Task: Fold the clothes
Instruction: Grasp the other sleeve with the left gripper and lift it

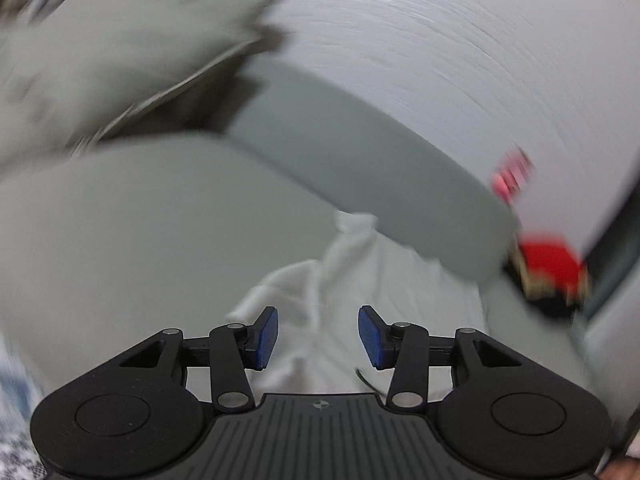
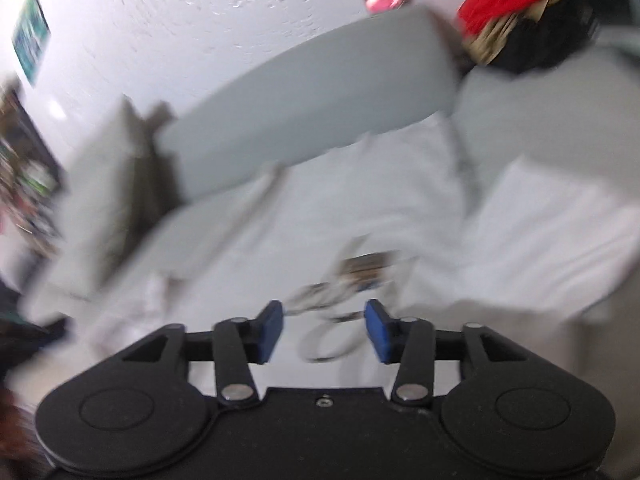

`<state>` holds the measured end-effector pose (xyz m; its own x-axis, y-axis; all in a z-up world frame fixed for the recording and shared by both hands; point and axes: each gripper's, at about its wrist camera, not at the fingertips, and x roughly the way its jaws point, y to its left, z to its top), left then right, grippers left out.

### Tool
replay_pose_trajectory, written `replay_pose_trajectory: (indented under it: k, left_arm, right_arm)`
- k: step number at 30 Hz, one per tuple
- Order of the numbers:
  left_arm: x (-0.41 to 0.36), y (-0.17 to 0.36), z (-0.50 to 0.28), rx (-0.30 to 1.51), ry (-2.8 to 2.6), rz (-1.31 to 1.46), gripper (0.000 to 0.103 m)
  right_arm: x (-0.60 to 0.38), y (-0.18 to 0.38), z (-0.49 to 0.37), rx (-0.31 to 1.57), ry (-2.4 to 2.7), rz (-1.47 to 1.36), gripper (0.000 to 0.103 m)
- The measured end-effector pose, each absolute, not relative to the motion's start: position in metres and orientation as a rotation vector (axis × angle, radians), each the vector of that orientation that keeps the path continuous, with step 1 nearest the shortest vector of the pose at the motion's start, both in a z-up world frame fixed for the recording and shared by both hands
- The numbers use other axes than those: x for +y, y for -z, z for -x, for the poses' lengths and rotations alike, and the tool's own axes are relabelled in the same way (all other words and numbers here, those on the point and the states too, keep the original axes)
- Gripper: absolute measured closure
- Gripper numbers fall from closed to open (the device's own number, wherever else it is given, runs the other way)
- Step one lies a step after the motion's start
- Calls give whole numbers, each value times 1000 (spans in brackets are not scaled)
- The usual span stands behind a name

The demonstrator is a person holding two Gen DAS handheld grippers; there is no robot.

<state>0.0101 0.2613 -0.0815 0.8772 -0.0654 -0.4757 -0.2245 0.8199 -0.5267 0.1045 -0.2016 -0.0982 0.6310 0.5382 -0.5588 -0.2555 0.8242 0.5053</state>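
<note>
Both views motion-blurred. Left gripper [image 1: 318,337]: jaws spread, nothing between them, white garment [image 1: 360,280] lower centre of frame on grey sofa [image 1: 140,220]. Right gripper [image 2: 324,330]: jaws spread, empty; garment [image 2: 312,220] mid-frame, printed patch [image 2: 366,266] just above fingertips.

White garment [image 2: 360,216] lies rumpled, spread over grey sofa seat, centre-right of right wrist view; dark print near collar, low centre. Blurred.
</note>
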Motion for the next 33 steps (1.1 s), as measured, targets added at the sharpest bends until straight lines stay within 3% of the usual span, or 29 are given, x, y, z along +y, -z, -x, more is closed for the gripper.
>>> replay_pose_trajectory:
  k: [7,11,17,19,21,23,29,31,32,33]
  left_arm:
    - [305,114,-23,634,-92,920,58]
    - [303,120,-55,700,-57,921,58]
    - [306,126,-100,757,-26,869,66]
    - [312,129,-103,739,-48,894,75]
    - [316,132,-102,711,-60,938,93]
    - [310,122,-97,669,-108,848,103]
    - [250,84,-71,586,-256,291,102]
    - [228,82,-68,635,-291,107,97]
    - [218,85,-70,692,-306,21,89]
    - [228,88,-69,732,-290,100,88]
  right_arm:
    - [-192,129,-129,952,-540,-550,50]
    - [-193,135,-127,967,-534,-575,49]
    - [-191,137,-125,954,-545,-558,47]
    - [-190,137,-125,950,-550,-547,46]
    - [-192,137,-125,951,-550,-553,46]
    - [-193,136,-126,952,-550,-559,46]
    - [-193,136,-125,951,-552,-553,46]
    - [-193,136,-125,952,-554,-546,46]
    - [-193,136,-125,954,-555,-546,46]
    - [-194,136,-126,956,-556,-551,46]
